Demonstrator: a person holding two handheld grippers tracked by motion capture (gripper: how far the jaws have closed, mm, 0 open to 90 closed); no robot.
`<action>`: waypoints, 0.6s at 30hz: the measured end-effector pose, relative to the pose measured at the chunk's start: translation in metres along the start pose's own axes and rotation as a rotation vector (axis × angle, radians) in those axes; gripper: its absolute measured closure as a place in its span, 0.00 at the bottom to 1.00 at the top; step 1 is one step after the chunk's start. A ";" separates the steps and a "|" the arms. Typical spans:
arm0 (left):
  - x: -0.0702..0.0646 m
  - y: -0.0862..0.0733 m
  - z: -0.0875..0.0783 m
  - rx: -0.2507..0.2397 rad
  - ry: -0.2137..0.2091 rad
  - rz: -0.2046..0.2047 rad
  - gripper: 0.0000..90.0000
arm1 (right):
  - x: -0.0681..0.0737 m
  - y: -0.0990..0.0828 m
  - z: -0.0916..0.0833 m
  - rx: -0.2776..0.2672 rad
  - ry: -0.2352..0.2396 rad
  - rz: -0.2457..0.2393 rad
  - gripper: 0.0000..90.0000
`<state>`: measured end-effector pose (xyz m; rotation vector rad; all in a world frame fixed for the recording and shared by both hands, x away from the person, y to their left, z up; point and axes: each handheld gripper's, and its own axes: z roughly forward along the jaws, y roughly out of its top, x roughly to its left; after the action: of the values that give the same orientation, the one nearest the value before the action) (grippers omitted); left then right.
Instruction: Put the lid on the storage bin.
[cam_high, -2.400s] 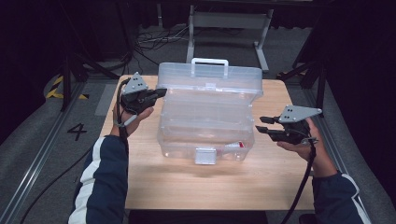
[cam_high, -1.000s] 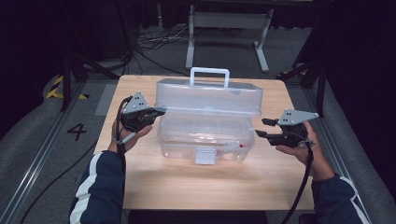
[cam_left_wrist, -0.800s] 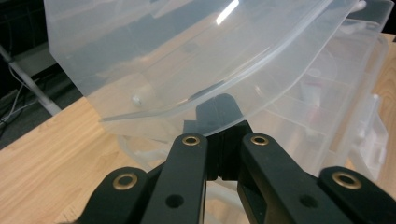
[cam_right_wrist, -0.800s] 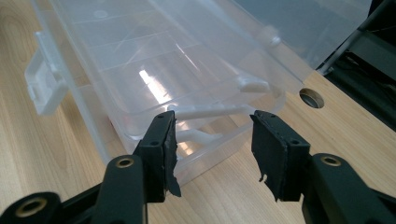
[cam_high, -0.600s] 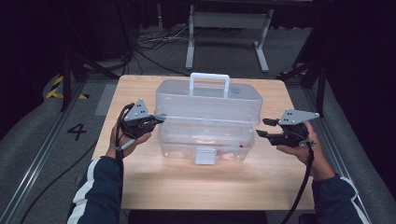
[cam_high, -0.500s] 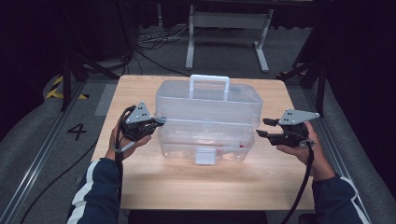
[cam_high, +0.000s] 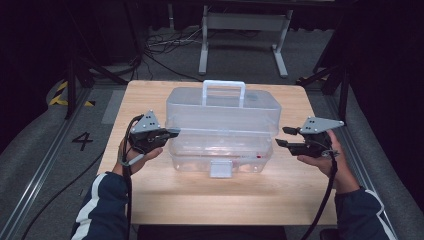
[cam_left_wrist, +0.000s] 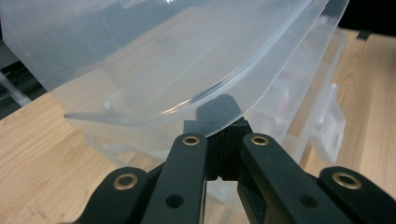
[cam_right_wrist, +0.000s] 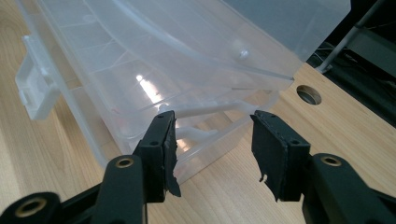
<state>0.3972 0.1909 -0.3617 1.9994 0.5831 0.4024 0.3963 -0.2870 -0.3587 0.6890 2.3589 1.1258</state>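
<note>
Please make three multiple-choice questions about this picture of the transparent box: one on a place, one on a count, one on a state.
1. Where is the white latch of the clear plastic box?
A. on the side facing the person
B. on the far side
C. on the lid's top

2. How many carry handles does the lid have?
A. none
B. one
C. two

3. How do the jaws of the right gripper stand?
A. shut on the latch
B. shut on the handle
C. open, beside the box's end

Answers: 1 A, the latch hangs at the near wall. 2 B, a single handle rises from the lid. 3 C, the right gripper view shows a gap between its pads.
</note>
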 end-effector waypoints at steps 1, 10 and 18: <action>0.001 0.000 0.000 -0.017 -0.005 -0.021 1.00 | 0.000 0.000 0.000 0.000 -0.001 0.000 0.56; -0.006 0.005 -0.001 0.014 0.030 -0.017 1.00 | 0.000 0.000 0.000 -0.003 0.004 0.004 0.56; -0.009 0.011 -0.004 0.161 -0.002 0.024 1.00 | 0.001 0.000 0.001 0.009 0.013 0.003 0.56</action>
<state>0.3910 0.1841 -0.3503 2.1623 0.6077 0.3781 0.3962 -0.2859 -0.3598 0.6904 2.3758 1.1243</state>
